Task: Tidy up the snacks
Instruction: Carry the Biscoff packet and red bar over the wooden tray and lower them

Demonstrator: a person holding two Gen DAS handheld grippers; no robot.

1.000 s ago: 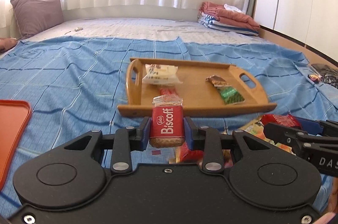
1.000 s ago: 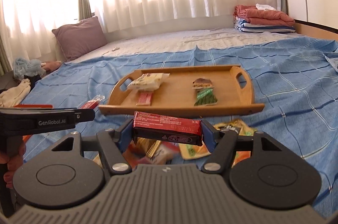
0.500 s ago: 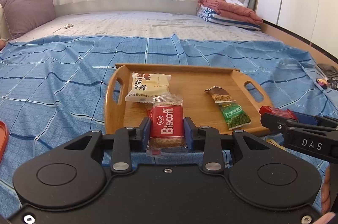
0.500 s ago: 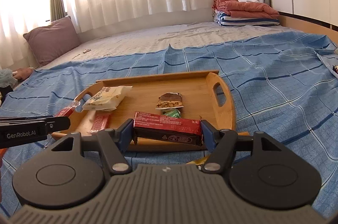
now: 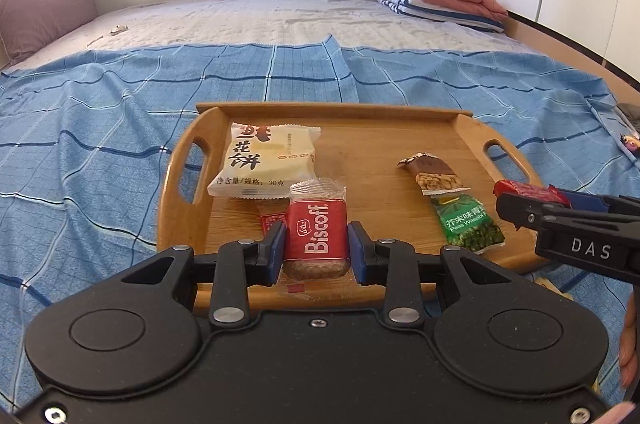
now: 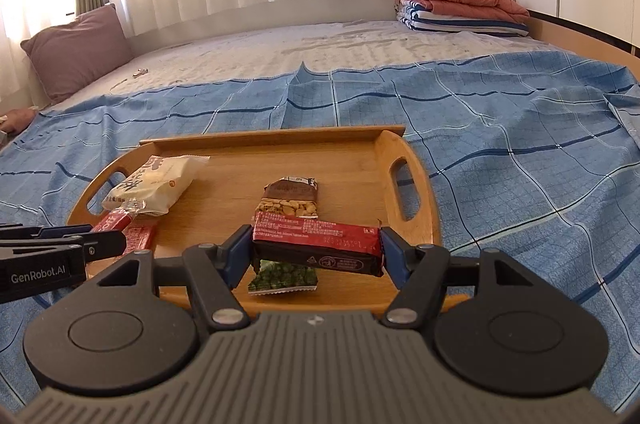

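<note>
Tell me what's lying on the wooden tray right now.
On the wooden tray: a white cake packet, a peanut bar, a green pea packet and a small red packet, partly hidden behind the held biscuit.

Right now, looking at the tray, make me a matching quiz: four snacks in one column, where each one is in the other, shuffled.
1. Biscoff biscuit
2. long red bar
3. white pastry packet
4. green pea packet

a. on tray, right half
b. in left gripper jaws
c. on tray, far left
d. in right gripper jaws

Pairs: 1-b, 2-d, 3-c, 4-a
</note>
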